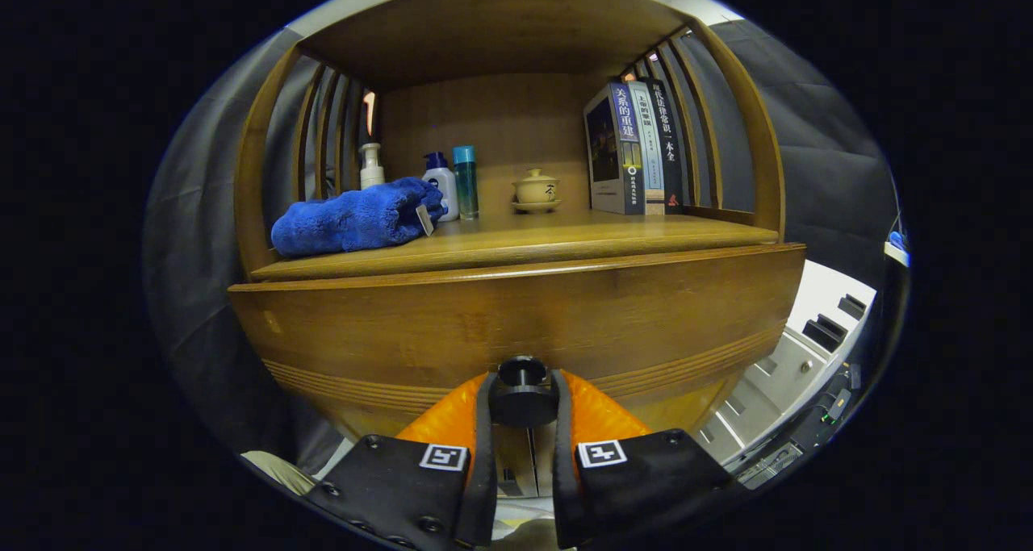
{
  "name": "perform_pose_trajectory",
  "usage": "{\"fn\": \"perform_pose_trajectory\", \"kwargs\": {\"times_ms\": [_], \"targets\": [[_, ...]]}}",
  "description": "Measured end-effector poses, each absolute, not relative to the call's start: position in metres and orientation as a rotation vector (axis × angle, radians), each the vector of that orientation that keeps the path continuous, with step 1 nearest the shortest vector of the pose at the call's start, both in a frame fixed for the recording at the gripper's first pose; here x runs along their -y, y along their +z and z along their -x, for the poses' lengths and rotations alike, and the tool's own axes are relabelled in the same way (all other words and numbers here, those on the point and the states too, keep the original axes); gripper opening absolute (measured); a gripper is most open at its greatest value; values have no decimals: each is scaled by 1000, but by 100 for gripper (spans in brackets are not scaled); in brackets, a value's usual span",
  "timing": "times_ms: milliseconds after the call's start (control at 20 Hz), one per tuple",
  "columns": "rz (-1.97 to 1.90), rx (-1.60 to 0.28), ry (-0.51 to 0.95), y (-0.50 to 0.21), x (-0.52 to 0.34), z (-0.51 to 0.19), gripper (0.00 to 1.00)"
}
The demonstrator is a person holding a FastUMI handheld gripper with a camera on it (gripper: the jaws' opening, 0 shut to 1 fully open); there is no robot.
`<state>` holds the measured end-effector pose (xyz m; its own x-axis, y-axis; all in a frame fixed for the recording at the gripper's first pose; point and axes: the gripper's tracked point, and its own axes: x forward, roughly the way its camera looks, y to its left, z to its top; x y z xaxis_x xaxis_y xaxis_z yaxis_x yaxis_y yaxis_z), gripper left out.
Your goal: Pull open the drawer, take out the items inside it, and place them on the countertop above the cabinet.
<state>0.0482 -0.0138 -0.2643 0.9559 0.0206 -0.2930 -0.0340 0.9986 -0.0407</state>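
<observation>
A wooden cabinet (516,325) stands directly ahead of the gripper (522,422), its drawer front (403,325) close to the camera and appearing shut; what lies inside cannot be seen. The countertop (565,240) above it carries several objects.

Starting at the left, a rolled blue towel (351,219) lies near the countertop's front edge, a small tag hanging at its right end. Behind it stands a pale pump bottle (371,166) against the slatted side. Just right of the towel stands a white bottle with a dark blue cap (441,181), and beside that a slim teal bottle (466,181). Further right, a lidded tea cup on a saucer (536,189) sits near the back panel. At the right end, three books (633,149) stand upright, leaning slightly against the slats.

Below, the round dark drawer knob (522,391) sits between the two fingers. The jaws are drawn narrow, each finger pressing against a side of the knob.
</observation>
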Motion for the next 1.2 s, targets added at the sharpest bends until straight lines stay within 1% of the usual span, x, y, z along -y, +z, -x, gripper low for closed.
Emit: {"fn": "perform_pose_trajectory", "kwargs": {"times_ms": [750,1200], "targets": [[72,-332,23,-269,20,60,36],[88,-353,28,-272,22,97,36]]}}
